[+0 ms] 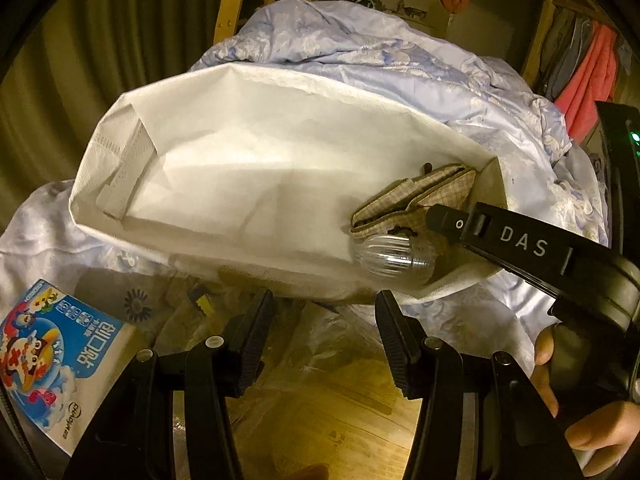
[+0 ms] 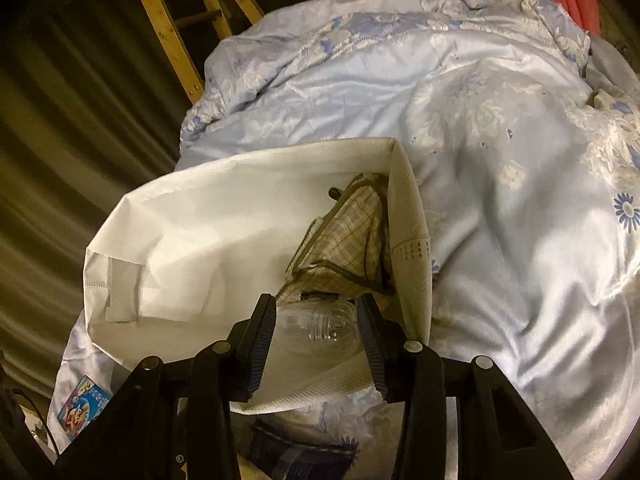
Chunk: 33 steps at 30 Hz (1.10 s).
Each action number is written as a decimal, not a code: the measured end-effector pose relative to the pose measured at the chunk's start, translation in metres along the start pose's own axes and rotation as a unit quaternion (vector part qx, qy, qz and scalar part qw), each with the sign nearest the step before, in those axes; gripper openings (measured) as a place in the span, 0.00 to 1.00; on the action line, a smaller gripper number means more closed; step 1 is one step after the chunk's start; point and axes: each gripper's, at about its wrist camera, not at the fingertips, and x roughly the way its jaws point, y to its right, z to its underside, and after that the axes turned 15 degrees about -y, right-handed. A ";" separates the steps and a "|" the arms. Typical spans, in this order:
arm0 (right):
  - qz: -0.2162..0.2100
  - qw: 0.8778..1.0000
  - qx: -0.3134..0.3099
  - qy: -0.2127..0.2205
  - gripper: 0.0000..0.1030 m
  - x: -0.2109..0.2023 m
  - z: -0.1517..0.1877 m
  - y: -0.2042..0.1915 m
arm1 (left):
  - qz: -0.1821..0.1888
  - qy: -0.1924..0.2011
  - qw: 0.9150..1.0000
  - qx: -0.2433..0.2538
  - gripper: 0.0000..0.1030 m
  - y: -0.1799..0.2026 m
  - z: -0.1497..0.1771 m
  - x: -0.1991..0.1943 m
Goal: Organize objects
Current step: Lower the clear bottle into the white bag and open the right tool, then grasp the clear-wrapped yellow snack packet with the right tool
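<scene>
A white fabric storage bag (image 1: 248,168) lies open on the bed; it also shows in the right wrist view (image 2: 208,224). Inside at its right end are a plaid pouch (image 1: 420,200) (image 2: 352,236) and a clear ribbed plastic jar (image 1: 394,256) (image 2: 320,328). My right gripper (image 2: 318,328) reaches into the bag with its fingers on either side of the jar, touching it; it shows from the side in the left wrist view (image 1: 436,220). My left gripper (image 1: 324,336) is open and empty just in front of the bag's near edge.
A blue floral quilt (image 2: 500,160) covers the bed behind and right of the bag. A blue-and-white cartoon box (image 1: 44,356) lies at lower left. Crinkled clear plastic (image 1: 320,360) lies under the left gripper. Wooden ladder rails (image 2: 172,28) and a curtain stand at the left.
</scene>
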 end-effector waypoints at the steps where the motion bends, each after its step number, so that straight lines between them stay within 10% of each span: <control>1: -0.006 1.000 0.000 0.009 0.42 -0.001 0.003 0.002 | 0.003 -0.004 1.000 -0.002 0.50 -0.001 0.000 0.002; 7: -0.002 0.999 0.002 0.048 0.42 -0.005 0.010 0.002 | 0.014 -0.006 1.000 -0.008 0.50 -0.003 -0.001 0.004; 15: 0.138 0.979 -0.082 0.126 0.43 -0.009 0.031 -0.038 | 0.023 -0.006 1.000 -0.018 0.49 -0.010 0.003 0.005; 33: 0.151 0.973 -0.130 0.118 0.43 -0.022 0.029 -0.051 | 0.039 0.010 0.999 -0.027 0.49 -0.015 0.008 -0.008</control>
